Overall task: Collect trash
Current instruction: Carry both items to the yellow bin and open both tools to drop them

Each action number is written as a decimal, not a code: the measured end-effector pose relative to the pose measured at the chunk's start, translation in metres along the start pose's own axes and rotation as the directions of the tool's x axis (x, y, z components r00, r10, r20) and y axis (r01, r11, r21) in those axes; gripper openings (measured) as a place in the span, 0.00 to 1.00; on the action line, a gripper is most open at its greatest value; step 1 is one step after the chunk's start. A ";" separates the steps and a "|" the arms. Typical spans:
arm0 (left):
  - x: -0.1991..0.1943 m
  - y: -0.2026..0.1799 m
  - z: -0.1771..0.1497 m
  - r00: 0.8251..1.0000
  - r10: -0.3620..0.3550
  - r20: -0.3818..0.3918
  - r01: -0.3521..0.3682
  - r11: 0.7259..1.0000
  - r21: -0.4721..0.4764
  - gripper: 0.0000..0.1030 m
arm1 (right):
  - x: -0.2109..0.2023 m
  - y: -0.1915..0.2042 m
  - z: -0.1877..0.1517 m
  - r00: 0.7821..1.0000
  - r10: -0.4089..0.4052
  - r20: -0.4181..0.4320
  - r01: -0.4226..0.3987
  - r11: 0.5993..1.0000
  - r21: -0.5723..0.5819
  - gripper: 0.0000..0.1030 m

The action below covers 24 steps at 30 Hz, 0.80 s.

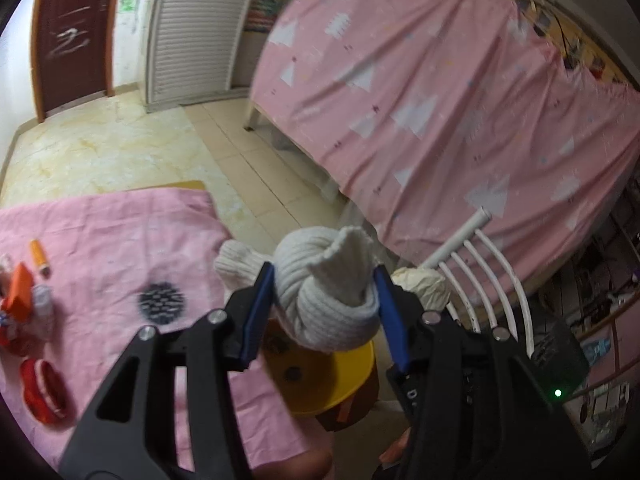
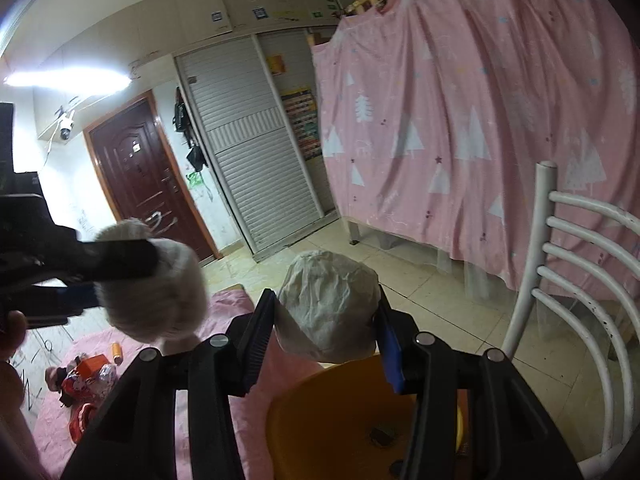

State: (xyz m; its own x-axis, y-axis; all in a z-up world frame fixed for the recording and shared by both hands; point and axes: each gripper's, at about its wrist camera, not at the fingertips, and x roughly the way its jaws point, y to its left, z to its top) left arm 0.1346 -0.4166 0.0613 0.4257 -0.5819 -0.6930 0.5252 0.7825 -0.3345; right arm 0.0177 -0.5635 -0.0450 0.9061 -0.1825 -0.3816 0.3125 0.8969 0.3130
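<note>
My left gripper (image 1: 325, 292) is shut on a knotted white knit sock (image 1: 326, 292) and holds it above a yellow bin (image 1: 352, 376). The same sock (image 2: 160, 296) and the left gripper's dark fingers (image 2: 116, 260) show at the left of the right wrist view. My right gripper (image 2: 326, 320) is shut on a crumpled ball of white paper (image 2: 330, 304), held above the yellow bin (image 2: 320, 408). That paper ball (image 1: 424, 286) shows just right of the sock in the left wrist view. A few dark bits lie in the bin's bottom.
A pink-covered table (image 1: 120, 240) holds an orange tube (image 1: 39, 258), an orange box (image 1: 20, 292), red wrappers (image 1: 42, 388) and a dark round brush (image 1: 162, 304). A white chair back (image 2: 580, 280) stands at the right. A pink bed curtain (image 1: 440, 80) hangs behind.
</note>
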 end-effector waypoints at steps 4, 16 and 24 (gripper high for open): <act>0.020 -0.013 -0.003 1.000 0.003 -0.031 -0.003 1.000 0.018 0.50 | 0.001 -0.012 -0.001 0.999 -0.044 -0.005 0.044 0.999 -0.002 0.40; 0.015 -0.011 -0.005 1.000 0.007 -0.022 -0.007 1.000 0.024 0.60 | 0.015 -0.016 -0.006 0.994 -0.073 -0.079 0.073 0.997 -0.003 0.66; 0.000 0.001 -0.004 1.000 0.018 0.002 -0.018 1.000 0.004 0.60 | 0.018 0.000 -0.007 0.996 -0.050 -0.076 0.047 0.998 -0.037 0.73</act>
State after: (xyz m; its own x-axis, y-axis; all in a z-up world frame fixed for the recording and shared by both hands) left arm 0.1320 -0.4148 0.0587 0.4367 -0.5681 -0.6975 0.5206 0.7920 -0.3191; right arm 0.0321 -0.5644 -0.0583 0.8650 -0.1957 -0.4619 0.3440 0.9017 0.2621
